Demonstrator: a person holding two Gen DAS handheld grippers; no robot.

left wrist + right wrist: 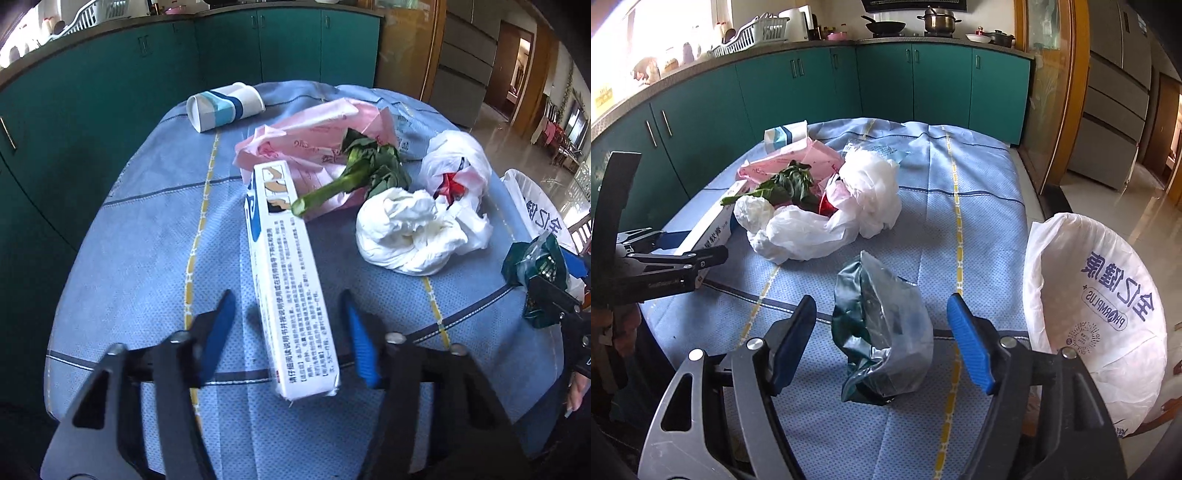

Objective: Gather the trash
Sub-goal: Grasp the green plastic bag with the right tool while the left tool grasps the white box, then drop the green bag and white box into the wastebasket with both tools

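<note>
- Table under a blue cloth (979, 221), trash scattered over it.
- White bag-lined bin (1100, 295) just off the table's right edge, mouth open.
- Pile mid-table: white plastic bags (871, 192), pink wrapper (314, 136), leafy green stalk (354, 173), paper cup (221, 105) tipped over behind.
- Long white box (288, 280) lies between the left gripper (286, 299) fingers (spread, gaps either side, not pinching, I think).
- Crumpled green foil bag (882, 332) sits between the right gripper (882, 306) fingers, spread wide, clear of it.
</note>
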